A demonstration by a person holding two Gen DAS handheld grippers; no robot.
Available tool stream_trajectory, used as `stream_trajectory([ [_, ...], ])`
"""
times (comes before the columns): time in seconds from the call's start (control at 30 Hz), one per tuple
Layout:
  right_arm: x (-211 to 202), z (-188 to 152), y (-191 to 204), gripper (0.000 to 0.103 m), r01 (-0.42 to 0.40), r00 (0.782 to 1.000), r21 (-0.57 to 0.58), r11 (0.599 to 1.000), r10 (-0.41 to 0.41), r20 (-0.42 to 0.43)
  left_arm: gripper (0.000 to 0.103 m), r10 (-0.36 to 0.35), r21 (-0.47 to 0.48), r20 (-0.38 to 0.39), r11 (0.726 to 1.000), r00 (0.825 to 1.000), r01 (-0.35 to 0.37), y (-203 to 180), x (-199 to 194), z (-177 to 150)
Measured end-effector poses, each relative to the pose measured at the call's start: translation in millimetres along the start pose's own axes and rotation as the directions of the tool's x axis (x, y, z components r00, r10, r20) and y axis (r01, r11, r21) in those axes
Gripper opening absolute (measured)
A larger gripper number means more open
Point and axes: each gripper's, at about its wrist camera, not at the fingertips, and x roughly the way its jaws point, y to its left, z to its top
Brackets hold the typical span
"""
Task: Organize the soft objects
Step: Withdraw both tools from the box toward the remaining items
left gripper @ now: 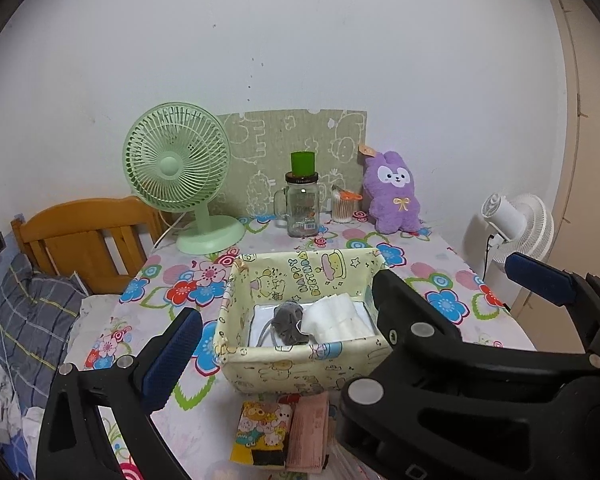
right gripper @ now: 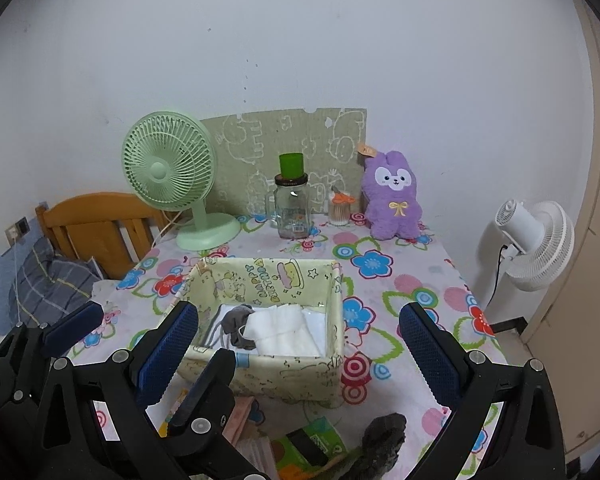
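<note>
On the flowered desk (right gripper: 420,264), the left hand-held gripper (right gripper: 140,344) and right hand-held gripper (right gripper: 300,356) both hover spread and empty. Between them sits a yellow fabric box (right gripper: 268,376) printed "HAPPY BIRTHDAY", holding a grey sock (right gripper: 240,326) beside folded white cloth (right gripper: 280,332).

left gripper (left gripper: 284,316): black frame, round silver screws
right gripper (right gripper: 298,354): same black build
pads (right gripper: 428,354): blue, textured, lining each finger, lower frame
</note>
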Motion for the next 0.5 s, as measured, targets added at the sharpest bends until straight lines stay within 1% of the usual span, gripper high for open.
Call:
stream_trajectory([
  [0.3, -17, -13, -1, 0.102, 0.017, 1.000, 0.001, 1.000, -0.017, 0.018, 0.103, 0.000, -0.001, 0.014, 1.000, 1.000, 0.000, -4, -11, -12],
  [0.5, -19, -27, -5, 0.102, 0.025, 1.000, 0.008, 1.000, -0.025, 0.004, 0.103, -0.009, -0.003, -0.004, 1.000, 1.000, 0.009, -9, -12, -28],
])
